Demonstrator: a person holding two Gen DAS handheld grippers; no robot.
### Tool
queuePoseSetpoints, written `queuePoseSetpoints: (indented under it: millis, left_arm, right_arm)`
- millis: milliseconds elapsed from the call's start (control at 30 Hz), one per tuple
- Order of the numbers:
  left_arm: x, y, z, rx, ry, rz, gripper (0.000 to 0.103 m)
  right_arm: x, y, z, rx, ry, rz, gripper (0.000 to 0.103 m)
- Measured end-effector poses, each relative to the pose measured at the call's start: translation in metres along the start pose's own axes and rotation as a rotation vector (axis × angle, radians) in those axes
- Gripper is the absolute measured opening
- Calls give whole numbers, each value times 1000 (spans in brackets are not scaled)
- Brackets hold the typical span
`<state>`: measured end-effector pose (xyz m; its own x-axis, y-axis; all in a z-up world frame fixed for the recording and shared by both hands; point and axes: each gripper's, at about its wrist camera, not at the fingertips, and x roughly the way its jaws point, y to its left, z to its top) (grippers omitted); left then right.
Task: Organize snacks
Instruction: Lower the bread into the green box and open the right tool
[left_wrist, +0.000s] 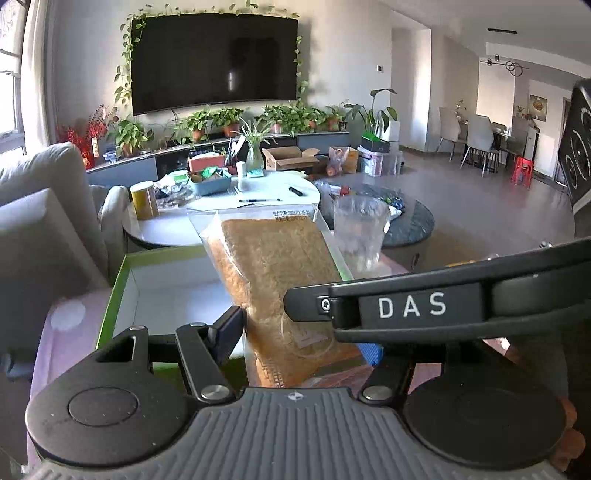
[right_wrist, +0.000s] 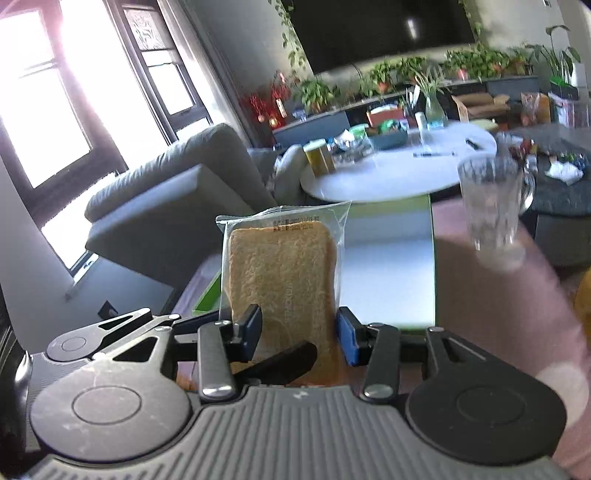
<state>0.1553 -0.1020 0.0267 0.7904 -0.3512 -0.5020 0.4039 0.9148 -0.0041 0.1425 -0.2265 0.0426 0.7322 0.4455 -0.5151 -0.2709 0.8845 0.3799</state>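
Living room, daylight flooding through tall windows (right_wrist: 55, 92) on one side. Nearest, right gripper (right_wrist: 299, 332) pinching a clear-wrapped slice of toast (right_wrist: 282, 273) across its width, black pad on one flank, blue pad on the other, packet upright and raised above a pink-covered surface (right_wrist: 480, 291). Left gripper (left_wrist: 295, 325) clamped on the same toast packet (left_wrist: 273, 254) low down, one pad against its edge, the far finger hidden behind the right gripper's arm marked DAS, which crosses in front. Just beyond the packet, a shallow box with green rim and white floor (left_wrist: 170, 284), open and lying flat on the pink surface. Beside the box, an empty clear glass mug (left_wrist: 360, 232), upright. Further off, a round white table (left_wrist: 258, 203) bearing a yellow tin (left_wrist: 144, 199), a blue tray of packets (left_wrist: 210, 182) and pens. Alongside, a grey sofa (right_wrist: 166, 199). Farthest, a dark wall-mounted television (left_wrist: 214, 61) framed by trailing vines, a row of potted plants (left_wrist: 229, 125) beneath on a low cabinet, and dining chairs (left_wrist: 476, 136) at the far side.
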Motion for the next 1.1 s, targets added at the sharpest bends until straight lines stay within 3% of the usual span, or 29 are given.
queuePoseSetpoints:
  millis: [333, 733, 1100]
  left_arm:
    - [55, 9, 29, 13, 30, 0, 61]
    - [102, 24, 14, -47, 120, -19, 61]
    - [111, 24, -2, -52, 173, -23, 66]
  right_arm:
    - [31, -31, 32, 50, -36, -5, 83]
    - [68, -45, 29, 55, 23, -51, 83]
    - [80, -48, 17, 47, 84, -92, 83]
